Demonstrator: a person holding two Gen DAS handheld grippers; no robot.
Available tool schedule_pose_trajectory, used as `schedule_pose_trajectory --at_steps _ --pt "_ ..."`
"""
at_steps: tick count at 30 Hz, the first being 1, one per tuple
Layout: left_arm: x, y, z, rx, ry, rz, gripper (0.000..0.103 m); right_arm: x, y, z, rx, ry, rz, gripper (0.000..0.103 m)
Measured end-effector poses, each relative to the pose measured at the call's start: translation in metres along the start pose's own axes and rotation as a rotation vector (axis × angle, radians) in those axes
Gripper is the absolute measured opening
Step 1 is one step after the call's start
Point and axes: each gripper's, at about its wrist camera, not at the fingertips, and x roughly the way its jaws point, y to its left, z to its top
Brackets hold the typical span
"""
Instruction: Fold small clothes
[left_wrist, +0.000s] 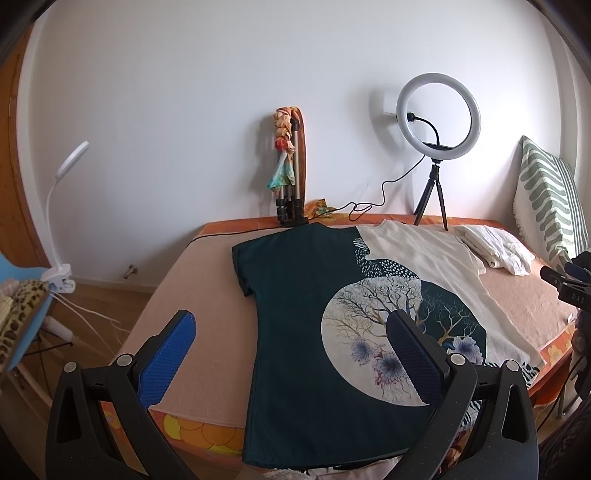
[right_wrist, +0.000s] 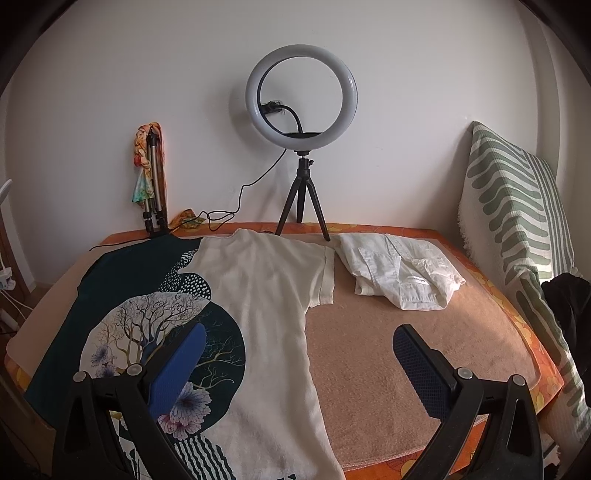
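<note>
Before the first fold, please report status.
Left tool open, right tool open, both empty. T-shirt flat on bed, unfolded. White garment beside its sleeve.

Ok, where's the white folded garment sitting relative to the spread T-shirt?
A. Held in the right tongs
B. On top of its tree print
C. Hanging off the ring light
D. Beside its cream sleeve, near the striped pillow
D: the white folded garment lies on the bed beside the T-shirt's cream sleeve, toward the striped pillow; both tongs are open and empty.

I see my left gripper (left_wrist: 291, 354) wide open above the shirt (left_wrist: 295, 314) lying flat on the bed (left_wrist: 192, 280), ring light (left_wrist: 438, 116) at two o'clock.
</note>
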Motion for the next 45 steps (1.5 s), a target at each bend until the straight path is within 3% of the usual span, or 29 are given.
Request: schedule_pose_trajectory --at_steps 4,9,14,18,21,25,29,31,34,45 --pt "0.002 0.006 -0.003 -0.011 0.007 -0.011 0.103 0.001 0.005 0.001 -0.010 -0.002 0.002 0.103" --pt "0.012 0.028 -0.011 -0.097 0.084 -0.102 0.103 0.004 0.013 0.004 -0.015 0.005 0.023 0.103" --pt "0.017 0.051 -0.028 -0.117 0.106 -0.081 0.103 0.009 0.026 0.009 -0.029 0.013 0.064 0.102" --pt "0.029 0.076 -0.048 -0.203 0.176 -0.119 0.102 0.018 0.041 0.015 -0.022 0.043 0.126 0.099" --pt "0.039 0.090 -0.065 -0.266 0.238 -0.158 0.091 0.024 0.057 0.021 -0.053 0.054 0.147 0.096" --pt "0.048 0.091 -0.081 -0.261 0.296 -0.173 0.085 0.033 0.083 0.034 -0.074 0.069 0.206 0.096" --pt "0.060 0.087 -0.094 -0.282 0.374 -0.231 0.075 0.048 0.116 0.053 -0.084 0.099 0.287 0.096" --pt "0.067 0.089 -0.099 -0.309 0.412 -0.258 0.064 0.057 0.138 0.064 -0.104 0.120 0.328 0.096" --pt "0.073 0.090 -0.103 -0.345 0.441 -0.279 0.061 0.073 0.174 0.077 -0.129 0.152 0.380 0.096" --pt "0.087 0.090 -0.111 -0.315 0.493 -0.279 0.047 0.137 0.316 0.107 -0.228 0.284 0.556 0.090"
